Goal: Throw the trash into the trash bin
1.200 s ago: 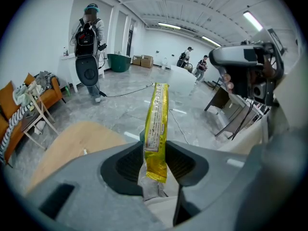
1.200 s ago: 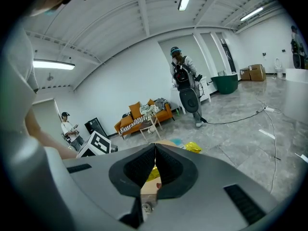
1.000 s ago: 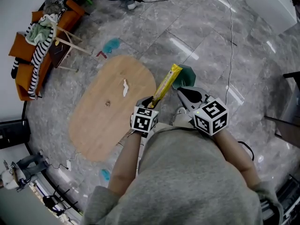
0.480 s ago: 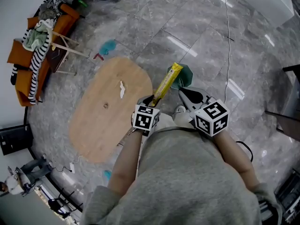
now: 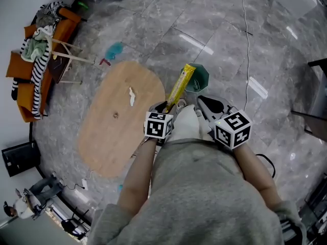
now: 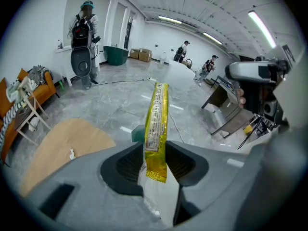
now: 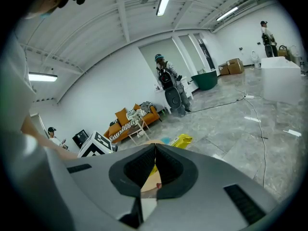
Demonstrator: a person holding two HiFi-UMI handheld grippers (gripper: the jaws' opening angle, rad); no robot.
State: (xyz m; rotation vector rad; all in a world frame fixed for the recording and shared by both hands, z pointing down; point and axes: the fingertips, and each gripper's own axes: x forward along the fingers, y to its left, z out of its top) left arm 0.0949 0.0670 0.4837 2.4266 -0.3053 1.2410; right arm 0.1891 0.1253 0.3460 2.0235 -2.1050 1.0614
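Observation:
A long yellow wrapper (image 5: 181,86) stands up out of my left gripper (image 5: 167,106), which is shut on its lower end. In the left gripper view the wrapper (image 6: 157,124) is pinched between the dark pads of that gripper (image 6: 155,154). A small green trash bin (image 5: 198,78) stands on the floor just right of the wrapper's top end; its edge (image 6: 137,133) peeks out behind the wrapper. My right gripper (image 5: 201,100) hovers right of the left one, near the bin, its jaws shut on nothing (image 7: 155,148). The wrapper's tip (image 7: 182,140) shows beyond it.
An oval wooden table (image 5: 110,131) lies to the left with a white scrap (image 5: 132,96) on it. A blue item (image 5: 113,50) lies on the grey floor beyond. An orange sofa with clothes (image 5: 30,65) is far left. A cable (image 5: 248,45) runs across the floor at right.
Both grippers have drifted slightly toward the green bin; the wrapper's top now sits nearer the bin's rim. The grip on the wrapper is unchanged.

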